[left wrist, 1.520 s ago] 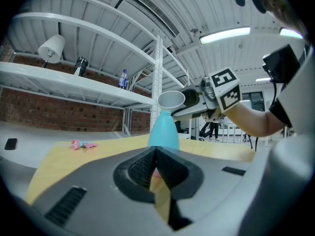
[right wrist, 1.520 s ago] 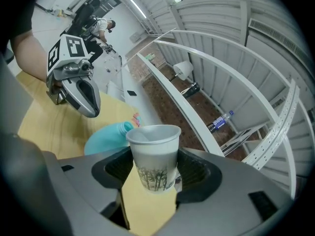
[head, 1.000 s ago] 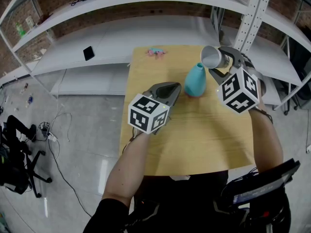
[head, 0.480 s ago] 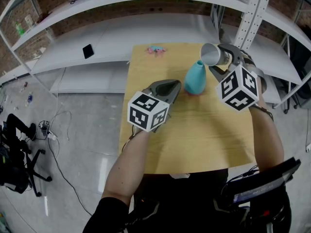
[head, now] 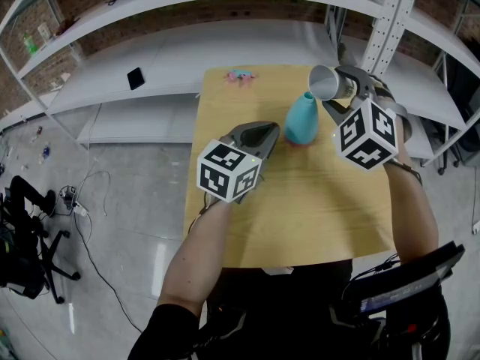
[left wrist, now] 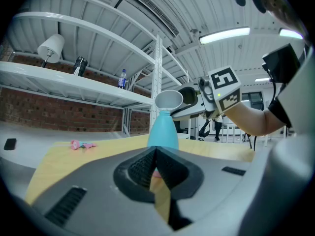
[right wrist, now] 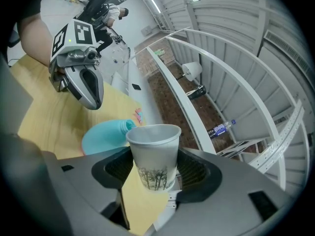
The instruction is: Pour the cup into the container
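Note:
A white paper cup [head: 327, 85] [right wrist: 154, 154] lies tipped on its side in my right gripper [head: 341, 90] [right wrist: 155, 168], which is shut on it. Its mouth [left wrist: 169, 100] hangs just above the narrow opening of the teal vase-shaped container [head: 301, 120] [left wrist: 163, 130] [right wrist: 105, 133]. The container stands upright on the wooden table [head: 300, 201]. My left gripper [head: 262, 135] [left wrist: 156, 173] sits left of the container with its jaws shut and nothing between them.
A small pink and blue item [head: 241, 77] [left wrist: 81, 144] lies at the table's far edge. White metal shelving [head: 225, 21] runs behind the table. A black phone [head: 136, 80] rests on the low shelf at left.
The cup has shifted slightly left and up, staying over the container's opening. The left gripper has barely moved.

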